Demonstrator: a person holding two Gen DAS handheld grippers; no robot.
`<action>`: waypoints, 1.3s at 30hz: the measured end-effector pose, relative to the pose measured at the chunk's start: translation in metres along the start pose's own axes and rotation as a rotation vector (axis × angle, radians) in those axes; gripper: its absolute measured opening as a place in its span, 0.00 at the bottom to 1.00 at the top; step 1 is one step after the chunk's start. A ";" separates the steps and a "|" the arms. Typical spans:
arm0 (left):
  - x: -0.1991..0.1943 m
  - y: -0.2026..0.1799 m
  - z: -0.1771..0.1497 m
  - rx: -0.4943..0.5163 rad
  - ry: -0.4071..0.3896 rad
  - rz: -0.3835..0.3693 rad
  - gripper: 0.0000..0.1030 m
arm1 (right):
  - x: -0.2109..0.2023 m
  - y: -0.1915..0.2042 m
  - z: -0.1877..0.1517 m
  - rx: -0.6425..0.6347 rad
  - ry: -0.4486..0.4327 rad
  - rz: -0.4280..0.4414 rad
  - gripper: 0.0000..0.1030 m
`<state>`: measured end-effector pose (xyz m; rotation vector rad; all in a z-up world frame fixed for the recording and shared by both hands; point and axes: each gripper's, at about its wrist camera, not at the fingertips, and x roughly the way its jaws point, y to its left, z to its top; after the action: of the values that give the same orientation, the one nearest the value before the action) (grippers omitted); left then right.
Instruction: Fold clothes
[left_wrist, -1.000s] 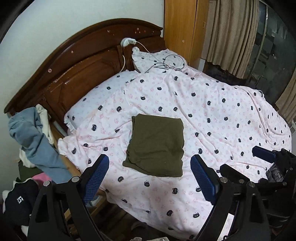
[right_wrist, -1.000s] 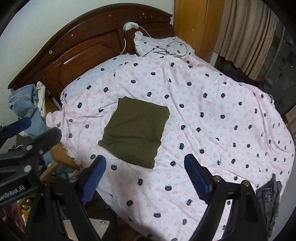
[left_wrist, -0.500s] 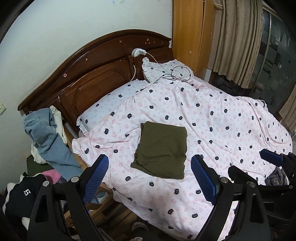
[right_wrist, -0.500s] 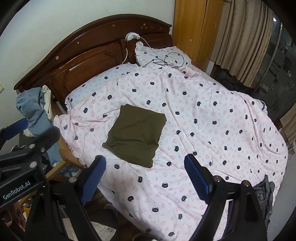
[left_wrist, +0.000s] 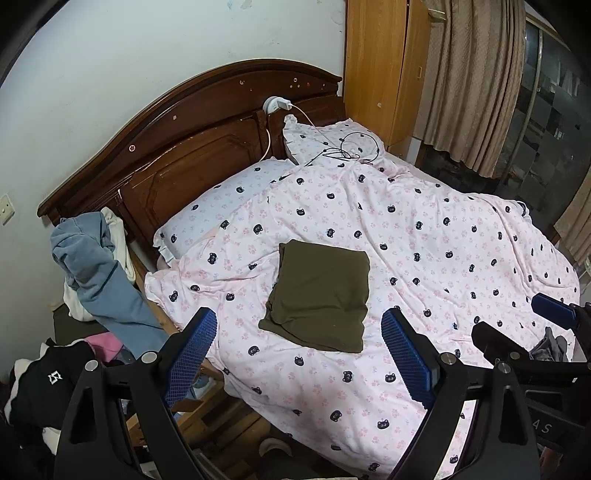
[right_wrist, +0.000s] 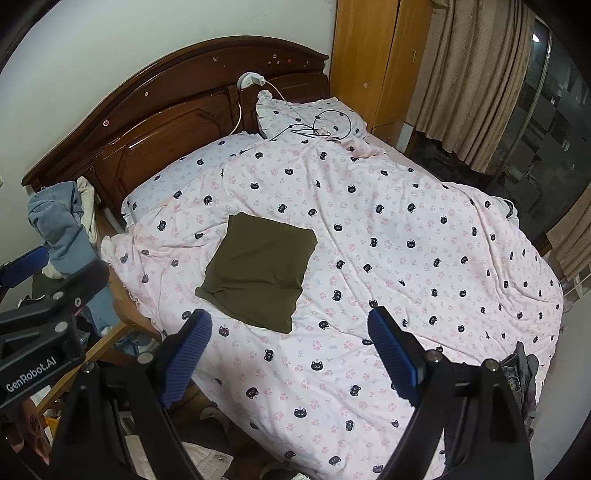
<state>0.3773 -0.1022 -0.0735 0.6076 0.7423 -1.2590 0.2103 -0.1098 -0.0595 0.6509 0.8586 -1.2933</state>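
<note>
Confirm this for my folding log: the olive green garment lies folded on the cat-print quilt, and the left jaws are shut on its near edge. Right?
Not quite. The olive green garment does lie folded on the cat-print quilt, but the left gripper stands open and clear of it, holding nothing, as the left wrist view shows.

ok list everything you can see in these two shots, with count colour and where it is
folded garment: 1, olive green, flat on the bedcover near its middle
bedcover: 1, pale pink with black cat faces, spread over the bed
pillows: 2, same print, against the headboard
headboard: 1, dark brown wood, far end of the bed
charger and cable: 1, white, on the headboard
thin cord: 1, black, on the far pillow
clothes pile: several, blue, white, black, pink, left of the bed
grey garment: 1, at the bed's near right edge
wardrobe: 1, light wood, right of the headboard
curtains: beige, far right
left gripper: 1, black with blue pads, open, empty
right gripper: 1, same, open, empty
</note>
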 end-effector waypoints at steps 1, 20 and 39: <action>0.000 0.000 0.000 -0.002 0.001 0.001 0.86 | 0.000 0.000 0.000 0.000 0.001 -0.003 0.86; 0.002 0.009 0.008 -0.041 0.015 -0.016 0.86 | 0.004 -0.012 0.001 0.024 0.019 -0.009 0.86; -0.001 0.023 0.023 -0.093 -0.034 -0.018 0.86 | 0.007 -0.023 0.015 0.030 0.016 0.015 0.86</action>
<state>0.4032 -0.1138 -0.0581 0.5034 0.7753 -1.2416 0.1906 -0.1298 -0.0558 0.6911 0.8468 -1.2915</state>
